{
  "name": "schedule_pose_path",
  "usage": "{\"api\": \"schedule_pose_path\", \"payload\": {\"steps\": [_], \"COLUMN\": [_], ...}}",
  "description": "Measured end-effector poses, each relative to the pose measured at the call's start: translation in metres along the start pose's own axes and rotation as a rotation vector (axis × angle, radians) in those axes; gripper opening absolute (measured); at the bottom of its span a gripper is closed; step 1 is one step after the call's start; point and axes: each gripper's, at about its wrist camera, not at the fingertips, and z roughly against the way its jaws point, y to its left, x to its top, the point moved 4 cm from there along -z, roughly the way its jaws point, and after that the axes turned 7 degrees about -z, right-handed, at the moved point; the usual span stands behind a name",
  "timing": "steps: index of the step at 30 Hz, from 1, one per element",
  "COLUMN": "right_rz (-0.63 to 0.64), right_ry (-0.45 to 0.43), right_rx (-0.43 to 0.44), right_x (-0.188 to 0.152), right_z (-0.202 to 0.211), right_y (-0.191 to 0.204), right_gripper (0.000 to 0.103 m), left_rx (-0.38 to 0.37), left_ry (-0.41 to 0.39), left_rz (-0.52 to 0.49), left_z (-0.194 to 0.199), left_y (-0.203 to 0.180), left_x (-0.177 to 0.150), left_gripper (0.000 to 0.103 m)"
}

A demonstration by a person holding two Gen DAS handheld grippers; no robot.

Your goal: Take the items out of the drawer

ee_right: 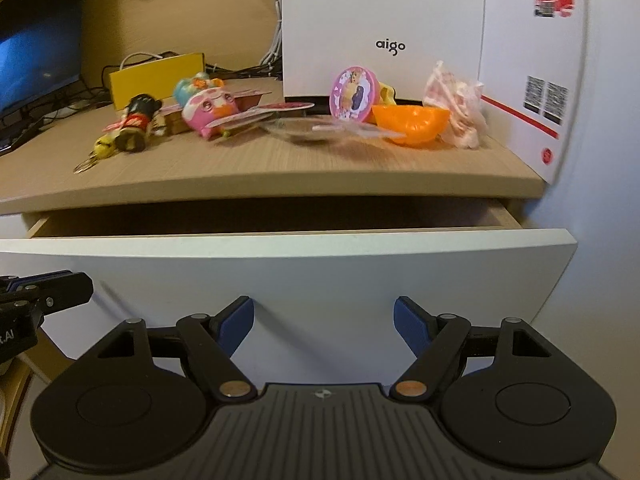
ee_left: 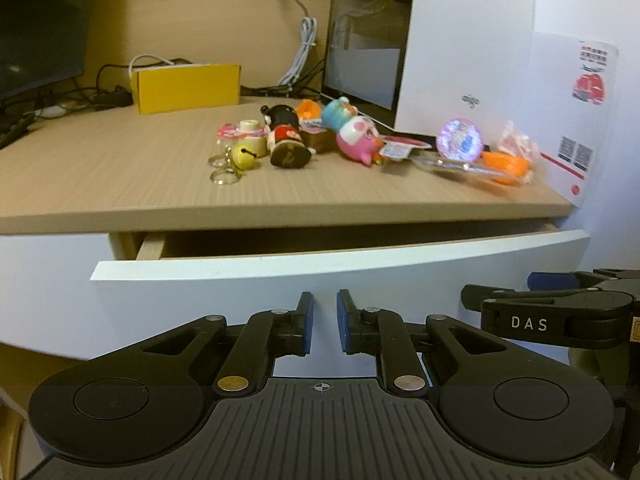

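Observation:
The white drawer front (ee_left: 320,270) (ee_right: 280,245) stands pulled out a little under the wooden desktop (ee_left: 120,176); its inside is dark and hidden. On the desktop lie small toys: a pink pig (ee_left: 358,140) (ee_right: 210,110), a black-and-red figure (ee_left: 286,138) (ee_right: 134,128), a yellow bell keychain (ee_left: 242,156), a pink round disc (ee_right: 354,94) and an orange half shell (ee_right: 410,122). My left gripper (ee_left: 325,320) hangs before the drawer front, a narrow gap between its blue pads, nothing in it. My right gripper (ee_right: 324,326) is beside it, wide open and holding nothing.
A white computer case (ee_right: 384,28) stands at the back right of the desktop, a yellow box (ee_left: 188,88) behind the toys, a dark monitor (ee_left: 36,20) at the left. Cables (ee_left: 300,52) hang along the back wall. A white wall with a poster (ee_right: 536,80) closes the right side.

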Motion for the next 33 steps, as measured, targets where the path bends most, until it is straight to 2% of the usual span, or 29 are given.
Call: {"api": "schedule_pose_path", "payload": {"steps": [10,16,21,25,29,33], "right_rz": [0.018,0.047,0.023,-0.003,-0.068,-0.111], "right_ry": [-0.021,-0.012,-0.022,-0.054,-0.026,-0.006], "right_rx": [-0.012,0.036,0.052,0.04,0.052,0.023], "right_x": [0.018,0.017,0.022,0.026,0.022,0.013], "right_z": [-0.033,-0.041,-0.029,0.001,0.036,0.077], "right_y": [0.011,0.015,0.002,-0.021,-0.045,-0.063], "right_gripper": [0.077,0.08,0.08,0.08,0.08,0.08], "left_rx": [-0.002,0.018,0.035,0.039,0.072,0.085], "left_ry": [0.006,0.014,0.054,0.068,0.042,0.071], "left_rz": [-0.003,-0.012,0.035,0.08,0.074,0.076], "left_z": [-0.037,-0.042,-0.046,-0.052,-0.029,0.034], "left_y": [0.009,0.004,0.001,-0.011,-0.034,-0.057], "left_x": [0.011,0.01,0.014,0.014,0.024,0.027], "left_gripper": [0.017,0.017,0.017,0.017,0.019,0.019]}}
